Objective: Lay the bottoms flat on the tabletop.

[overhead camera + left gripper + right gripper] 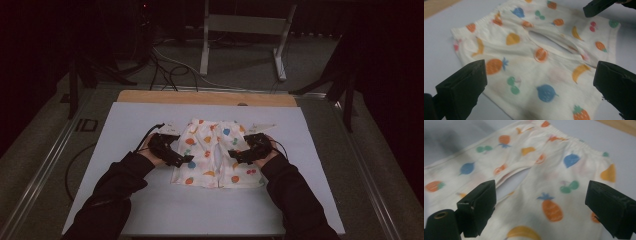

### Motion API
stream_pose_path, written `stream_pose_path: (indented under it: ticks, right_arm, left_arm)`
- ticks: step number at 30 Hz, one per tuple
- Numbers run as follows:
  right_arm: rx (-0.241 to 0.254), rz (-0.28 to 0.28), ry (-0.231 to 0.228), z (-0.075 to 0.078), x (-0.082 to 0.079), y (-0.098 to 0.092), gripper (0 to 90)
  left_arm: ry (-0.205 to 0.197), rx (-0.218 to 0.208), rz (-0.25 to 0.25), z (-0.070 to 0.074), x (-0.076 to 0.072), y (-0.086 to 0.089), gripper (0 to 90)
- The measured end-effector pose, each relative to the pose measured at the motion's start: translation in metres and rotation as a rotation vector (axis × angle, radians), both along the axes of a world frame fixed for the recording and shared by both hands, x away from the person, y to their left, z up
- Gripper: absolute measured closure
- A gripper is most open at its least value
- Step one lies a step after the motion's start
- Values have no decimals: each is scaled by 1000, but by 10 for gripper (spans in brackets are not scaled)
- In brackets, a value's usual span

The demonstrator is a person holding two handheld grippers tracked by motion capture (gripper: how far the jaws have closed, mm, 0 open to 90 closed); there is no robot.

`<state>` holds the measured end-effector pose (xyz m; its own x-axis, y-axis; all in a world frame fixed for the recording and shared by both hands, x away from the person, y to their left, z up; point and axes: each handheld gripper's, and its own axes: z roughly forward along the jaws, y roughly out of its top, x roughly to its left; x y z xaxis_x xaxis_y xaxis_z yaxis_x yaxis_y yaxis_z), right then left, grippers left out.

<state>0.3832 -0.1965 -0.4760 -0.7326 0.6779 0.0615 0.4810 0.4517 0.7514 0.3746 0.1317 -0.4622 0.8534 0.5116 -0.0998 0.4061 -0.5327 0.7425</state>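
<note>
Black jaws of the left gripper [186, 159] stand wide apart, holding nothing, poised over one leg of the small cream cotton shorts printed with coloured fruit [216, 152]; the right gripper [235, 156] gapes equally empty over the other leg. The shorts lie flat, mid-sheet, on the white table cover [150, 210]. This looks like the approach before grasping; next, each likely needs to lower and pinch fabric.

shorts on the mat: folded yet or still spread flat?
Spread flat. The shorts lie open on the white mat, both legs side by side and the waistband at the far end; no fold shows.
</note>
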Motion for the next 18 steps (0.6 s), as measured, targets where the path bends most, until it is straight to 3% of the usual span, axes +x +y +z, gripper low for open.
stream_pose_path:
  ticks: [3, 6, 7, 11, 13, 18]
  right_arm:
    - [26, 13, -10, -2, -14, -4, 101]
    - [28, 20, -14, -5, -23, -7, 101]
    - [25, 24, -21, -6, -26, -8, 101]
    - [36, 33, -12, -10, -36, -13, 102]
    - [21, 33, -24, -11, -42, -15, 102]
    - [36, 31, -23, -14, -52, -23, 102]
  left_arm:
    - [4, 3, -17, -7, -12, 3, 1]
    - [18, 0, -20, -11, -18, 5, 1]
    - [15, 21, -19, -15, -24, 6, 1]
    - [36, 12, -23, -21, -35, 12, 1]
    - [33, 12, -21, -23, -40, 17, 1]
    - [20, 21, -20, -26, -56, 31, 2]
